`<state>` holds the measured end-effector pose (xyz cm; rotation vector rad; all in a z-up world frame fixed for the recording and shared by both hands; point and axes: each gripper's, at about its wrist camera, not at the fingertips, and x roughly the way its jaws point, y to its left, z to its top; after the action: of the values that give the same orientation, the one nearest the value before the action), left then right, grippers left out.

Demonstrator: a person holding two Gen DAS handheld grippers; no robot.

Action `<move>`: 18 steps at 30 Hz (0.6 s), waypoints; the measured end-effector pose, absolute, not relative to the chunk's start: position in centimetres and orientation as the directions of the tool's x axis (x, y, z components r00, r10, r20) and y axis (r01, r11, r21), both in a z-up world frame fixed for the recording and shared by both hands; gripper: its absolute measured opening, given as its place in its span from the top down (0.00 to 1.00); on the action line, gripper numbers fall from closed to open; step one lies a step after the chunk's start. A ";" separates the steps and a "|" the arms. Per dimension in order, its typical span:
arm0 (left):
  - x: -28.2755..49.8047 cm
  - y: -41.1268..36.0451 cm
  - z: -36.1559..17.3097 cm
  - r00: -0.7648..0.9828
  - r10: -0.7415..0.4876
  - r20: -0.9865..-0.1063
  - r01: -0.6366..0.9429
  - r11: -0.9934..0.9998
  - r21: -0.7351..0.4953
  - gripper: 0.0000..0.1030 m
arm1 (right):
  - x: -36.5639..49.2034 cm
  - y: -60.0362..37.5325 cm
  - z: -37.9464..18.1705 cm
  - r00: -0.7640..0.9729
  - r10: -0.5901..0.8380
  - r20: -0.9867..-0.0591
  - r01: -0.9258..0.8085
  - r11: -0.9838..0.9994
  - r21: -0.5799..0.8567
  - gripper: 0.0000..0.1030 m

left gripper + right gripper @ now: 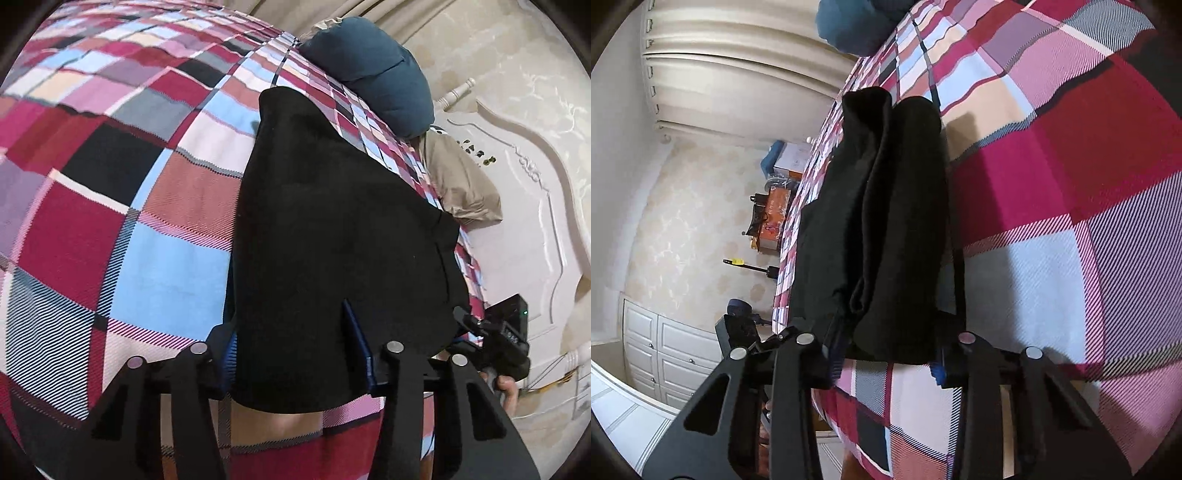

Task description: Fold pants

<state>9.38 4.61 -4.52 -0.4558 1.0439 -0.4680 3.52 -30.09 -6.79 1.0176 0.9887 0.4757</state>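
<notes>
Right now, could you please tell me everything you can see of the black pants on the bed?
The black pants are plain, soft, matte fabric, folded into a long, narrow bundle lying flat on the plaid bedspread. From the right wrist view, layered folds run lengthwise. The near end sits between the jaws of the left gripper and the right gripper; both appear to pinch it.

I observed the bed (110, 229), covered by a plaid sheet. Black pants (332, 229) lay folded on it; a teal pillow (373, 70) rested at its far end.
</notes>
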 end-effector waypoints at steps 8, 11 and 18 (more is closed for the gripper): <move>8.8 4.6 -4.2 0.429 -0.558 -0.710 0.168 0.822 -0.545 0.55 | 2.5 -30.4 -6.2 0.508 0.731 -0.456 0.085 0.484 0.871 0.68; 8.4 4.6 -4.3 0.424 -0.561 -0.711 0.171 0.820 -0.546 0.55 | 2.2 -30.4 -6.2 0.506 0.734 -0.453 0.088 0.478 0.874 0.68; 6.8 4.7 -4.4 0.419 -0.566 -0.711 0.185 0.819 -0.543 0.55 | 0.9 -30.7 -6.8 0.512 0.739 -0.438 0.096 0.457 0.884 0.68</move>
<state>6.81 4.70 -4.42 -0.4150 1.0396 -0.4878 0.91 -30.66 -6.79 1.0395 0.9741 0.4851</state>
